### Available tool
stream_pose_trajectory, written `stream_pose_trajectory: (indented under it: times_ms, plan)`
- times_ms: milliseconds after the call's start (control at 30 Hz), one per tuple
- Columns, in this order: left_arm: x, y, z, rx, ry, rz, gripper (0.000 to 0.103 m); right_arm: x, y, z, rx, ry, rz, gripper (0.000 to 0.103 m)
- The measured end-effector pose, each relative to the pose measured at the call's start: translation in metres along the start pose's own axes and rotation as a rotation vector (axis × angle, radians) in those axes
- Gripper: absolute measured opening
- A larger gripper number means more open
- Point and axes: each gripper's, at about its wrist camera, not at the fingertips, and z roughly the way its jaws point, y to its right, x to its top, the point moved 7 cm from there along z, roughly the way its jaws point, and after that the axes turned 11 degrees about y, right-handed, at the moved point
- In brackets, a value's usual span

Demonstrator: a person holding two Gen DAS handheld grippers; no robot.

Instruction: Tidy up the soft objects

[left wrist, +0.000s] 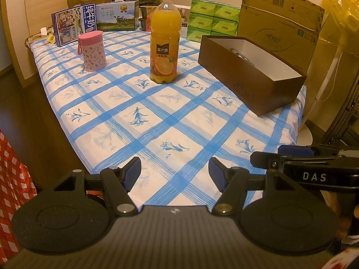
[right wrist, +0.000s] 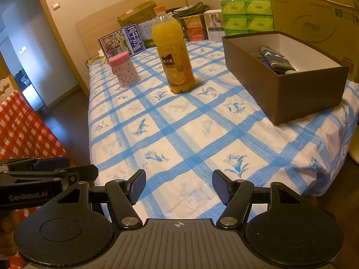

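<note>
Right wrist view shows most: the bed (right wrist: pixel 179 123) with its blue-checked sheet (right wrist: pixel 170 139) fills the frame, its near edge and right corner dropping off, bare sheet across the whole near half. At the far right a tall cardboard carton (right wrist: pixel 314 22) is cut off by the frame. Before it sits the open brown box (right wrist: pixel 280 85), long axis running away from the camera toward the far left; inside lie knitted gloves (right wrist: pixel 272 59) (grey and blue, partly hidden by the near wall), lengthwise along the box. From the left wrist only a dark scrap of them shows. An orange juice bottle (right wrist: pixel 176 51) and a pink cup (right wrist: pixel 125 71) stand upright mid-bed, well apart. Left hand-held gripper (left wrist: pixel 175 174) and right hand-held gripper (right wrist: pixel 178 186) both hang over the near edge, jaws wide, nothing between them.
</note>
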Motion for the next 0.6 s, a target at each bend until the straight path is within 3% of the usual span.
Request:
stream_pose_trajectory:
  times_ms: [600]
  plan:
    - [-0.001,0.0026,0.006,-0.011,-0.008,0.007,0.064,-0.0009,0.0037,0.0033,-0.011,-0.012,0.014,0.065]
